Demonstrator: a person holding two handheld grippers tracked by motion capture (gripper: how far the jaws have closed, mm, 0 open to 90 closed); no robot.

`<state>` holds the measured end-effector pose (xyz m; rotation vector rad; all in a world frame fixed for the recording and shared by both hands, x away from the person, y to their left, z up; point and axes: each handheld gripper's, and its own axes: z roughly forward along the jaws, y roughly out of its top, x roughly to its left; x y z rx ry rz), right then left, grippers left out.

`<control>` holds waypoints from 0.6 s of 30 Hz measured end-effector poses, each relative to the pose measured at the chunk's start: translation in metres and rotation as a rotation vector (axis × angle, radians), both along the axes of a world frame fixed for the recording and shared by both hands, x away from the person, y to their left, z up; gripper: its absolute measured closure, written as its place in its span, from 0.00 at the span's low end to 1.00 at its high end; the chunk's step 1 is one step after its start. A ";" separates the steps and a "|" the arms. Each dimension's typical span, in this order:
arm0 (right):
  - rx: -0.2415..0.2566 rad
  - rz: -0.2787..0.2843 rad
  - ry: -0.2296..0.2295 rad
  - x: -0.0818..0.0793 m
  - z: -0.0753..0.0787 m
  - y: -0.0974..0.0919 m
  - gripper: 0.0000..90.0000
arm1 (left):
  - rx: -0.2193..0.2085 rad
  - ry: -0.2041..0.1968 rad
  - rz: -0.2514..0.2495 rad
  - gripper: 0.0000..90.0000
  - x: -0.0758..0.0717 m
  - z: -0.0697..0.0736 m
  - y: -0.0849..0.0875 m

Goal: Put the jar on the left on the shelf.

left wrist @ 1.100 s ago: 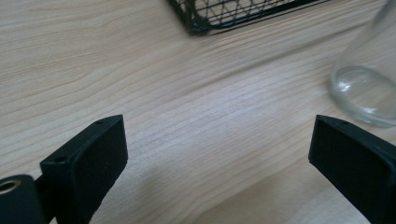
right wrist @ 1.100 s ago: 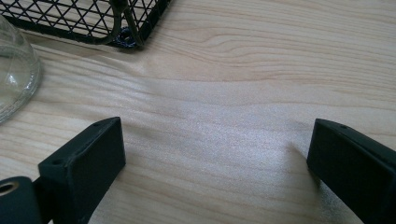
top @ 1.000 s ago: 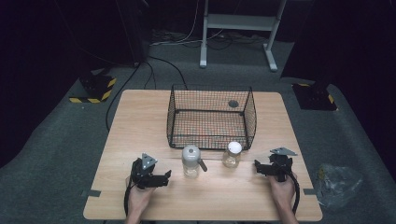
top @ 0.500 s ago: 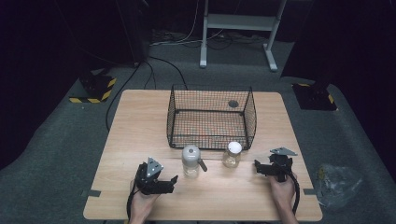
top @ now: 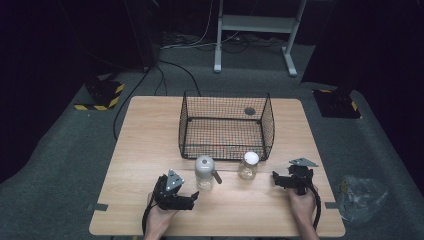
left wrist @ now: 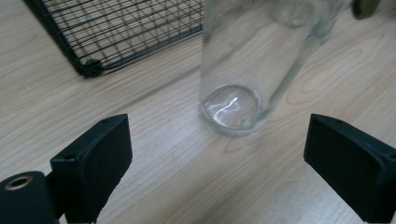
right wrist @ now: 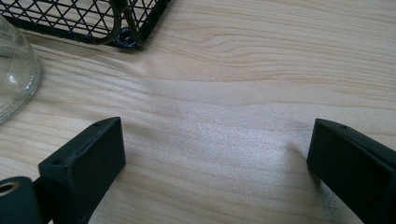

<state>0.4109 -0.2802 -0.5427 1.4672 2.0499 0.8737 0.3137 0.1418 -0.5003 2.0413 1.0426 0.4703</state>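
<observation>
High view: the left tool [top: 192, 200], jaws apart and just closing slightly, nears the grey-lidded jar [top: 204, 172] at lower centre of the counter [top: 140, 145]; the right tool [top: 276, 180] waits open beside the white-lidded jar [top: 248, 165]. Left gripper view: that jar [left wrist: 252, 65] stands ungripped between the jaws. Right gripper view: bare wood lies ahead, the wire basket [right wrist: 93, 18] upper left. Both jars likely remain unbasketed.
</observation>
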 end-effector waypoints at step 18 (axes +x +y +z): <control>0.000 -0.001 0.000 0.000 0.000 0.000 0.04 | -0.033 -0.001 -0.040 0.10 0.015 0.009 -0.020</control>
